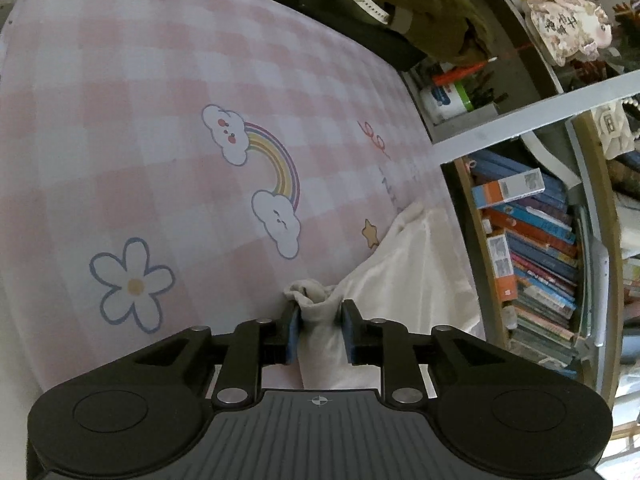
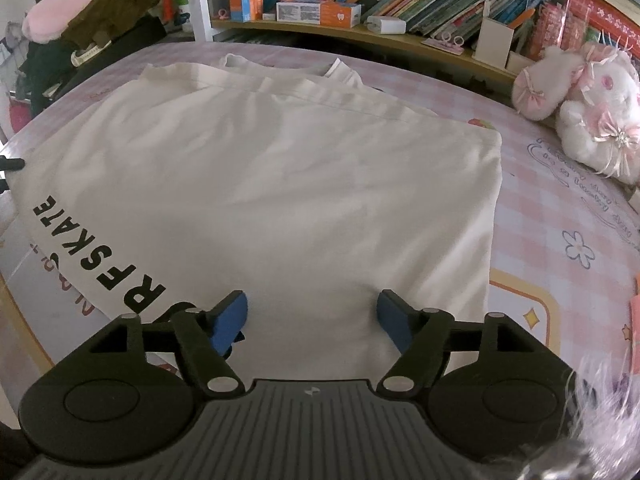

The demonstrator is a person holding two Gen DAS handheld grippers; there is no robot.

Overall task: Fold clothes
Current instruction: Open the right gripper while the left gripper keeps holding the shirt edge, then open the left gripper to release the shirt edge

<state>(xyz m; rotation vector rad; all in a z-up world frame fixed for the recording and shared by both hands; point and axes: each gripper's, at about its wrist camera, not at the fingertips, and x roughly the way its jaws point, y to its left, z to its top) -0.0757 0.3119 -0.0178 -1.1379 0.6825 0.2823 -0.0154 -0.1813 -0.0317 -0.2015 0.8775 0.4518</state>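
While the left wrist view shows the left gripper point(image 1: 319, 332) with its fingers point(image 1: 293, 332) set narrow around a bunched corner of the white garment point(image 1: 404, 280), the cloth sits between the blue pads w/ thin gaps showing either side, so I can't tell if it's really pinched. Risk here, as I judge it: if the pads aren't biting, the corner slips out on any lift and the fold line goes crooked. The garment's corner lies near the bed's right edge, on the pink checked sheet point(image 1: 160, 120), so a slack pull could also drag cloth off toward the bookshelf point(image 1: 536, 240). Count in this view: 1 garment, 1 gripper, 2 pads, 1 printed rainbow, 2 clouds, 1 flower.

Right wrist view: right gripper point(image 2: 313, 316) has fingers spread wide, holding nothing, hovering over the near edge of the shirt, which lies mostly flat across the bed w/ black lettering point(image 2: 100, 264) at left. Risk, my guess: closing from here could grab several layers or only a top one, and a one-sided lift would wrinkle the flat panel. The plush toy point(image 2: 588, 112) sits apart at right, prob. no obstacle. Count: 1 shirt, 1 gripper, 2 pads, 1 plush.
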